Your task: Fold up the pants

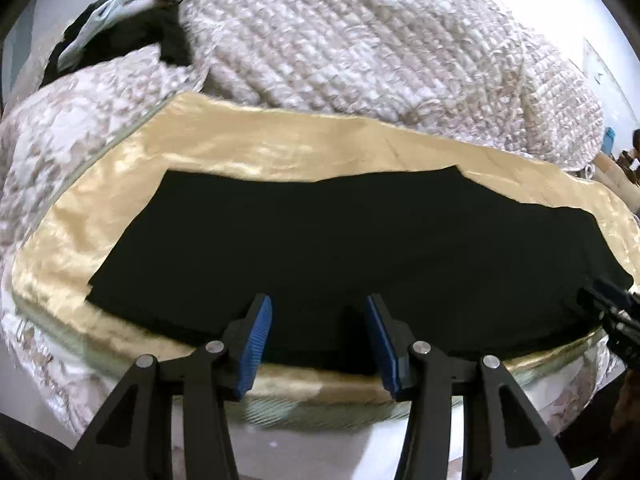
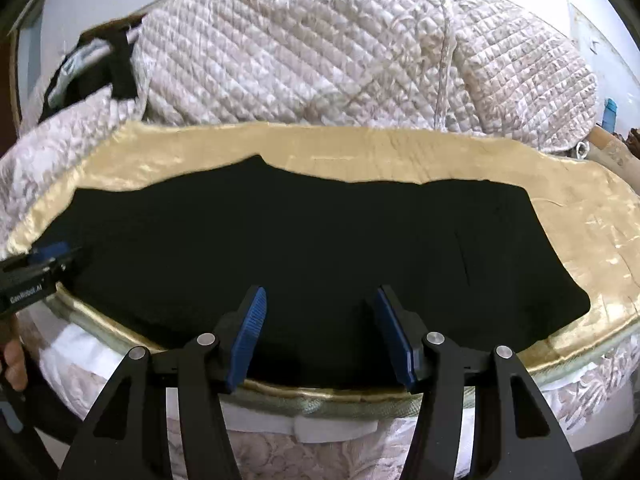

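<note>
Bright, even indoor light, soft shadows only. Strong fisheye bending and dark vignette at corners. Sheen and glare patches on gold cloth (image 1: 120, 184). Black pants (image 1: 320, 248) underexposed, no fold detail readable. Slight motion blur at left edge.

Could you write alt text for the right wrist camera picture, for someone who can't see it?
Black pants lie spread flat on a gold sheet, with the open right gripper poised at their near edge. The left gripper shows at the far left, and a quilted blanket is piled behind.
</note>
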Tool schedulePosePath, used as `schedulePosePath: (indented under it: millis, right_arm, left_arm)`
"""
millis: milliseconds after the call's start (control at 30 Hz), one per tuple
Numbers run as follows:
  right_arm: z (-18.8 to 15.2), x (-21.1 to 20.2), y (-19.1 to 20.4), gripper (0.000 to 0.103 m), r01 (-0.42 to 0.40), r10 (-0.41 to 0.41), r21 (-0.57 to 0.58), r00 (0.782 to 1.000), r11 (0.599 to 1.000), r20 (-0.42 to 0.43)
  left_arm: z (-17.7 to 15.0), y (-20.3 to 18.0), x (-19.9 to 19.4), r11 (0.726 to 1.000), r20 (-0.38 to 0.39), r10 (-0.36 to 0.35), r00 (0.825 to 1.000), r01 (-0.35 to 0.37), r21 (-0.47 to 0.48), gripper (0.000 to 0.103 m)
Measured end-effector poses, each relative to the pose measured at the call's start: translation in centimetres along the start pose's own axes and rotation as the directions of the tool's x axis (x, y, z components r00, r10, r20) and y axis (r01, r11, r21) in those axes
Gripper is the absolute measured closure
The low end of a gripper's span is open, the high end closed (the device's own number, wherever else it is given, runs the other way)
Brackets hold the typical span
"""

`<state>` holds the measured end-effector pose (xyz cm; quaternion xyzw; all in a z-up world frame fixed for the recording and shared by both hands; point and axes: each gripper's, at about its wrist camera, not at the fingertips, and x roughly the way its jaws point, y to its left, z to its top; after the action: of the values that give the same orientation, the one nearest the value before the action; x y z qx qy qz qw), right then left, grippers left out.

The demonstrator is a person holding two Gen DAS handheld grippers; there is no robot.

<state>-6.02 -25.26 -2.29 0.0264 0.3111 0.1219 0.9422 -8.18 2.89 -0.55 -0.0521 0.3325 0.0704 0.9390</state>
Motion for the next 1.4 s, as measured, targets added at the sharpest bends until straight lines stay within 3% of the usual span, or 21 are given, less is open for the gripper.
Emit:
schedulePosePath:
  millis: [100, 167, 300, 433, 533, 600, 667, 800, 1067, 1267, 1333, 1400]
  right_arm:
    - [-0.9, 1.6, 0.5, 0.046, 0.015, -0.018, -0.042, 0.996, 0.999, -0.087]
    - [-0.5, 1.1, 0.8, 0.046, 0.02, -0.023, -0.048, 0.998, 0.999, -0.062]
    - [0.0, 0.0, 2.3, 0.046, -0.034, 0.034, -0.065, 0.999, 0.997, 0.007]
    - [-0.5, 2.1, 4.6, 0.046, -0.087, 0.076, -0.124, 0.993, 0.988, -0.093]
    - [0.2, 0.9, 5.5, 0.046, -0.166, 0.164, -0.117, 0.986, 0.979, -0.029]
    - [0.5, 0.5, 5.9, 0.046, -0.149, 0.152, -0.152, 0.988, 0.977, 0.006]
    - [0.6, 0.8, 5.3, 0.046, -0.112, 0.115, -0.15, 0.993, 0.982, 0.007]
    - [0.6, 1.4, 2.5, 0.046, -0.063, 0.062, -0.067, 0.998, 0.996, -0.012]
    - [0.3, 1.1, 1.3, 0.046, -0.066, 0.065, -0.021, 0.998, 0.998, -0.017]
    - [0.4, 1.0, 1.5, 0.046, -0.082, 0.082, -0.022, 0.997, 0.996, -0.01]
    - [0.4, 0.9, 1.4, 0.046, -0.082, 0.082, -0.018, 0.997, 0.996, -0.008]
    - [0.4, 0.7, 1.3, 0.046, -0.084, 0.084, -0.011, 0.996, 0.996, -0.001]
  left_arm:
    - [-0.2, 0.5, -0.5, 0.999, 0.028, 0.022, 0.999, -0.023, 0.03, 0.052]
    - [-0.3, 1.1, -1.2, 0.998, 0.052, 0.048, 0.997, -0.05, 0.024, 0.052]
    - [-0.3, 3.8, -2.0, 0.993, 0.059, 0.084, 0.995, -0.079, -0.083, 0.052]
    - [0.3, 6.8, -2.8, 0.974, 0.074, 0.121, 0.99, -0.104, -0.202, 0.052]
    - [0.0, 7.7, -3.2, 0.959, 0.089, 0.161, 0.983, -0.135, -0.248, 0.052]
    - [-0.6, 7.7, -2.5, 0.959, 0.049, 0.139, 0.989, -0.122, -0.255, 0.052]
    - [-1.5, 7.4, -2.2, 0.961, 0.021, 0.071, 0.997, -0.063, -0.27, 0.052]
    - [-1.9, 7.3, -2.7, 0.955, 0.043, -0.018, 0.999, 0.03, -0.293, 0.052]
    - [-2.2, 9.7, -1.4, 0.895, 0.052, -0.11, 0.993, 0.122, -0.43, 0.052]
    - [-1.1, 11.0, 0.3, 0.857, 0.079, -0.136, 0.988, 0.157, -0.49, 0.054]
    - [-0.8, 10.7, 0.4, 0.869, 0.073, -0.117, 0.99, 0.137, -0.476, 0.057]
    - [-0.4, 10.1, 0.5, 0.893, 0.056, -0.075, 0.996, 0.092, -0.441, 0.066]
